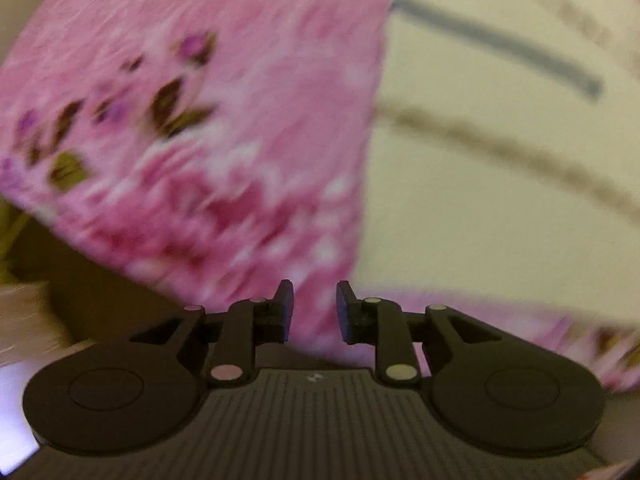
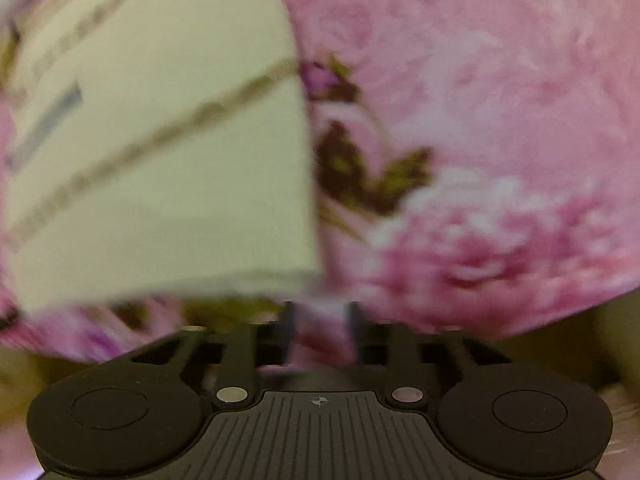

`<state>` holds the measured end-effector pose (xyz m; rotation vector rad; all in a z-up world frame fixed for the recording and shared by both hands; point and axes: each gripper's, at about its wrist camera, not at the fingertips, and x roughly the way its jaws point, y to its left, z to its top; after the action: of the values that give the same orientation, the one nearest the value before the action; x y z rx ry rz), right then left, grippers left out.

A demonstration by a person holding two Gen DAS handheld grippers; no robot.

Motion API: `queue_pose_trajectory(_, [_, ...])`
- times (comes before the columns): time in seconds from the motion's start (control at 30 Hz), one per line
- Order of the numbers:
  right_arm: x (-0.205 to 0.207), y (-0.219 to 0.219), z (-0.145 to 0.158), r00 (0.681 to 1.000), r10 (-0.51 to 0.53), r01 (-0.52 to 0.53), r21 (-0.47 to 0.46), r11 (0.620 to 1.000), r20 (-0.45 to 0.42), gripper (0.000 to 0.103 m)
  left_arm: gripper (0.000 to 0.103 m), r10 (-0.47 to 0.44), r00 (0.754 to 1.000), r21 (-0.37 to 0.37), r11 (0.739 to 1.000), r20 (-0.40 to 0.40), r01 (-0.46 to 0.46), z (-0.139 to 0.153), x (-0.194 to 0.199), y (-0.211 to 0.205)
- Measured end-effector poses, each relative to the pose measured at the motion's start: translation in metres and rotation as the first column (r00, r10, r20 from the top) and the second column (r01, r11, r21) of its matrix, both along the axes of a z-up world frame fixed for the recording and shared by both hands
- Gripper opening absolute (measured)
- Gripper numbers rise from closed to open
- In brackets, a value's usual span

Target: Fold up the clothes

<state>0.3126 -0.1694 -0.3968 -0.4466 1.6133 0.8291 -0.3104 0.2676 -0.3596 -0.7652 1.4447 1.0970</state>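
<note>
A folded cream garment (image 1: 500, 168) with thin brown stripes and one grey-blue bar lies flat on a pink floral sheet (image 1: 208, 128). In the left wrist view it fills the right side, up and to the right of my left gripper (image 1: 316, 312). That gripper's jaws stand apart, and only the pink sheet shows through the gap. In the right wrist view the garment (image 2: 160, 184) lies to the upper left, its near corner just above my right gripper (image 2: 320, 332). This gripper is open too, with the sheet (image 2: 480, 120) showing between its blurred fingers. Both views are motion-blurred.
The sheet's edge runs diagonally at the lower left of the left wrist view, with a dark brown-olive area (image 1: 100, 280) beyond it. Something white and fluffy (image 1: 28, 320) sits at the far left. A pale blurred patch (image 2: 616, 404) shows at the lower right of the right wrist view.
</note>
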Motion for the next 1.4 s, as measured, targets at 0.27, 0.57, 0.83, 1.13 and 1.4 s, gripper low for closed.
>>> queue_pose_trajectory(0.27, [0.008, 0.018, 0.065, 0.995, 0.030, -0.035, 0.043, 0.998, 0.096, 0.058, 0.021, -0.067, 0.993, 0.093, 0.994, 0.102, 0.058, 0.072, 0.058, -0.022])
queue_pose_trajectory(0.57, [0.007, 0.054, 0.112, 0.980, 0.112, -0.137, 0.152, 0.979, 0.162, 0.058, 0.025, -0.150, 0.976, 0.250, 0.962, 0.156, 0.108, 0.137, 0.100, -0.024])
queue_pose_trajectory(0.83, [0.013, 0.066, 0.113, 0.979, 0.112, -0.134, 0.125, 0.983, 0.168, 0.058, 0.025, -0.122, 0.981, 0.211, 0.973, 0.150, 0.089, 0.132, 0.095, -0.007])
queue_pose_trajectory(1.13, [0.011, 0.102, 0.104, 0.982, 0.087, -0.103, 0.085, 0.991, 0.170, 0.058, 0.025, -0.141, 0.979, 0.167, 0.979, 0.149, 0.115, 0.117, 0.099, 0.046])
queue_pose_trajectory(1.4, [0.013, 0.159, 0.097, 0.983, 0.028, -0.042, 0.074, 0.996, 0.184, 0.058, 0.025, -0.180, 0.972, 0.134, 0.978, 0.151, 0.160, 0.099, 0.109, 0.124])
